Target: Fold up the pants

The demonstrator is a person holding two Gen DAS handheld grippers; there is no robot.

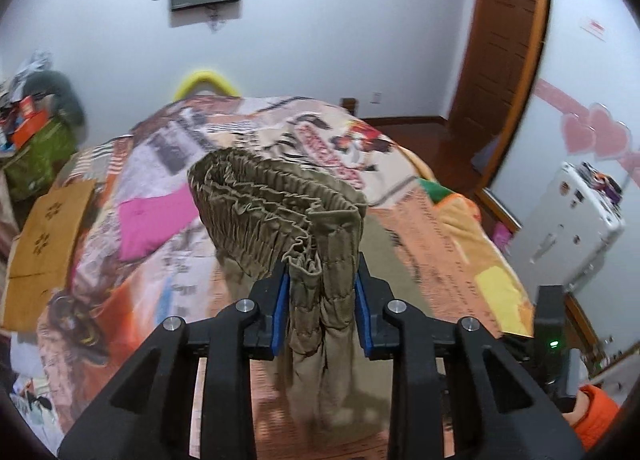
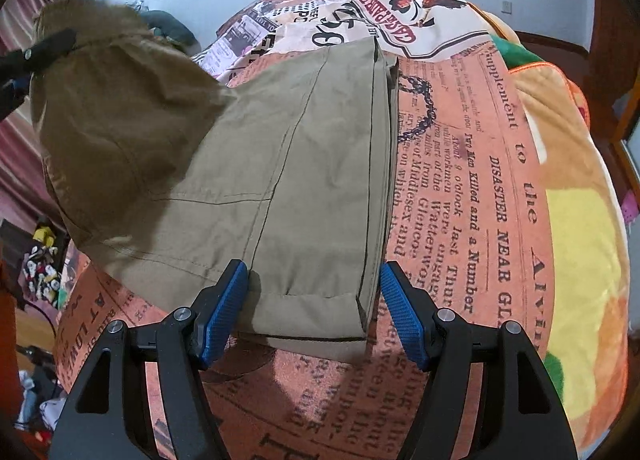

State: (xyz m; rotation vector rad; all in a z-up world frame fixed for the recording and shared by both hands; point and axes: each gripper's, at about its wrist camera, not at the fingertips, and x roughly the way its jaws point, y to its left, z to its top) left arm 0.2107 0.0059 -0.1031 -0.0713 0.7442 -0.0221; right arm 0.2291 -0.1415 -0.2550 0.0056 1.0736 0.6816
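Khaki pants (image 2: 312,164) lie folded lengthwise on a bed's newspaper-print cover (image 2: 460,200). In the left wrist view my left gripper (image 1: 320,276) is shut on the bunched elastic waistband (image 1: 280,212), which is lifted above the bed while the rest of the fabric hangs down. The right wrist view shows that raised end at the upper left, with the left gripper's black fingers (image 2: 48,46) on it. My right gripper (image 2: 313,266) is open and low over the hem end. Its blue pads straddle the flat leg without pinching it.
A colourful plush blanket (image 2: 580,220) covers the bed's right side. A pink cloth (image 1: 156,220) lies on the cover and a cardboard box (image 1: 44,248) stands at the left. A white appliance (image 1: 568,228) and a wooden door (image 1: 500,40) are to the right. An orange sleeve (image 1: 596,412) shows low right.
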